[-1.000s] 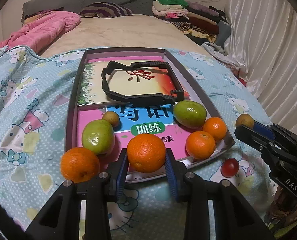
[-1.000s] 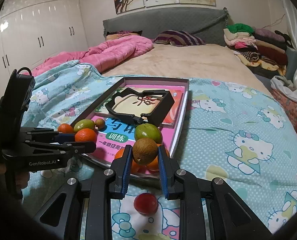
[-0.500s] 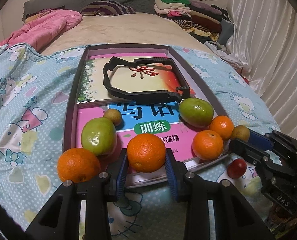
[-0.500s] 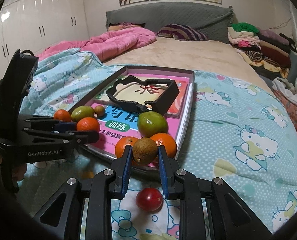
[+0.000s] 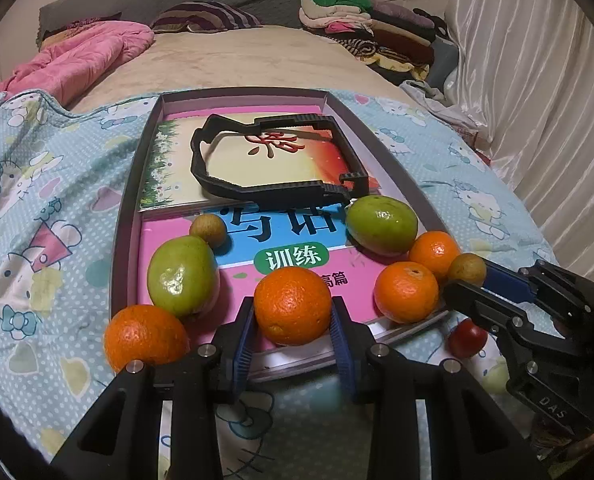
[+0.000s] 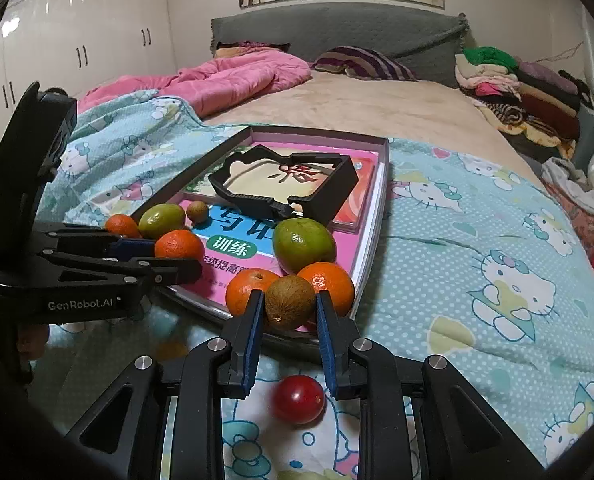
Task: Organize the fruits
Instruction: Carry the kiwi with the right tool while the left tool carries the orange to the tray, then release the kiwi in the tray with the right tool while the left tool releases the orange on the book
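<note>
My left gripper is shut on an orange at the near edge of a shallow box tray. My right gripper is shut on a small brown kiwi-like fruit, held over the tray's near right corner beside two small oranges. In the tray lie two green fruits and a small brown fruit. Another orange sits at the tray's near left corner. A red fruit lies on the blanket below my right gripper.
The tray holds books and a black plastic frame at its far half. It rests on a Hello Kitty blanket on a bed. A pink quilt and folded clothes lie farther back. White curtains hang at the right.
My right gripper has carried the brown fruit forward and down to the tray's near right corner. My left gripper has edged closer to the tray with its orange.
</note>
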Tool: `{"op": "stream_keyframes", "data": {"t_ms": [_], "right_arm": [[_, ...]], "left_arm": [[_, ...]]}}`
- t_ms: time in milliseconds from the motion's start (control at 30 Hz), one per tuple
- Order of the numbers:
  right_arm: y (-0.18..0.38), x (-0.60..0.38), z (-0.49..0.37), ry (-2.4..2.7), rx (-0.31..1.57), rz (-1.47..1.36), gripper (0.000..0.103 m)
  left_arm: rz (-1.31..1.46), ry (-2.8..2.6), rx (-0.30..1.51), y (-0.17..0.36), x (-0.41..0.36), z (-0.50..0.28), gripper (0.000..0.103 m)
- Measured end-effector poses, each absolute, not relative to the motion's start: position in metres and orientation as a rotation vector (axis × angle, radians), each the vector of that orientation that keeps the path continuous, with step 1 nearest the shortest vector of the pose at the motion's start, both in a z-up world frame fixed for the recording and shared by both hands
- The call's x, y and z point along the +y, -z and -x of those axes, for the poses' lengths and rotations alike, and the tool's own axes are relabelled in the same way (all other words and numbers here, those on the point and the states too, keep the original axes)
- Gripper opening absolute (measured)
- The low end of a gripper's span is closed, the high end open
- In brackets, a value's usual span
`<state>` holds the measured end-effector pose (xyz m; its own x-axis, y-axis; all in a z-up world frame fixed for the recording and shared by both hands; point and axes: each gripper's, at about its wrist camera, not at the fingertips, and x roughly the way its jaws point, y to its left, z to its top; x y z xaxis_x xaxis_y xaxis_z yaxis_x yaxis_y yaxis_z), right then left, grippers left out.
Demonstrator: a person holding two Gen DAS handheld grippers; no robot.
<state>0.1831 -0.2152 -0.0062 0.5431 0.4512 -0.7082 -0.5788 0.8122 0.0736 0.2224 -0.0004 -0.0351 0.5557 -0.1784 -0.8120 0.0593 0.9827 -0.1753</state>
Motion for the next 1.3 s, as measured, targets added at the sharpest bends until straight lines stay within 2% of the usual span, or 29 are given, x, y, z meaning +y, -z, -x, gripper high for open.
{"op": "stream_keyframes", "data": {"t_ms": [200,333,967,1200,1300], "right_arm": [[0.007,-0.216,-0.182,-0.619,0.787,0.172,0.028],[0.009,-0.215,-0.181,-0.622,0.79,0.182,0.035],[0.004,-0.226,-0.18,-0.615,0.774,0.16,0.035],[0.005,-0.225,-0.18,-0.624,0.78,0.147,0.036],[0.004,-0.228,-0.181,-0.617,0.78,0.134,0.04]], "left_arm": [[0.139,0.137,0.978,0.036,0.0,-0.224,0.036],[0.14,0.136,0.979,0.037,0.0,-0.224,0.036],[0.135,0.127,0.989,0.038,-0.001,-0.225,0.038],[0.139,0.125,0.987,0.036,0.001,-0.222,0.042],[0.143,0.131,0.983,0.034,0.002,-0.22,0.045]]}}
